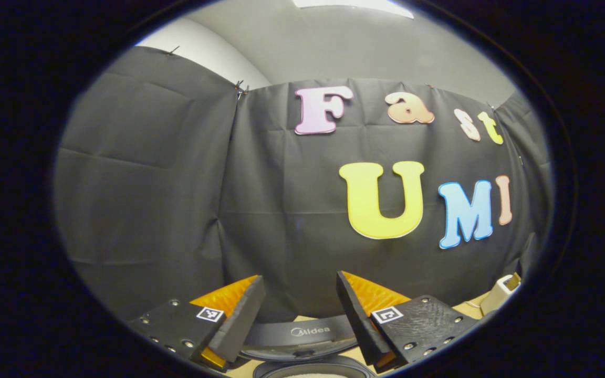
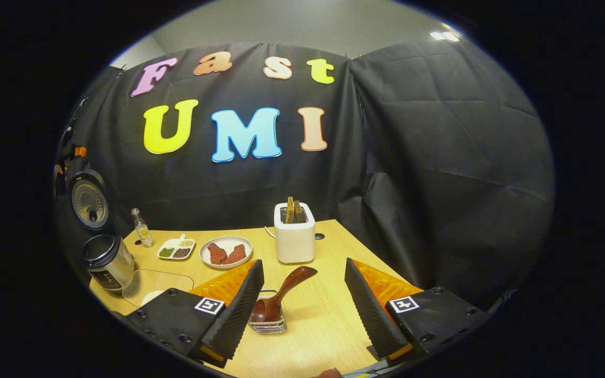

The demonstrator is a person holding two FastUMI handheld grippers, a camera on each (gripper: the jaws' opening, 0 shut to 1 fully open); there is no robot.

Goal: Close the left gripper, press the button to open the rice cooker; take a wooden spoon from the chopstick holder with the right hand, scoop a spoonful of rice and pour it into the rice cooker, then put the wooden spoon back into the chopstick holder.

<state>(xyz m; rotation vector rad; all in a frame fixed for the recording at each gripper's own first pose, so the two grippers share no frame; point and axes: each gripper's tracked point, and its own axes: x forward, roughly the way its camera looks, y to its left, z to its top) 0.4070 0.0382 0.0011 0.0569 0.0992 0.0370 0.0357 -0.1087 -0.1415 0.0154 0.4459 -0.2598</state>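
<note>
In the right gripper view the wooden spoon (image 2: 283, 292) leans in a small clear chopstick holder (image 2: 267, 324) on the table, bowl end down and handle tilted up to the right. My right gripper (image 2: 303, 264) stands open, with the holder low between its fingers and nothing gripped. The rice cooker (image 2: 107, 261) sits at the far left with its lid (image 2: 88, 202) raised. A clear container (image 2: 151, 290) with something pale in it lies in front of the cooker. My left gripper (image 1: 299, 278) is open just above the cooker's upright lid (image 1: 302, 336) and pot rim (image 1: 314, 369).
On the wooden table (image 2: 323, 320) stand a white toaster (image 2: 294, 234) with bread, a plate of red meat pieces (image 2: 226, 252), a divided dish (image 2: 176, 248) and a small bottle (image 2: 141, 227). Black cloth walls close in the back and right. A white appliance (image 1: 499, 294) shows at the right edge.
</note>
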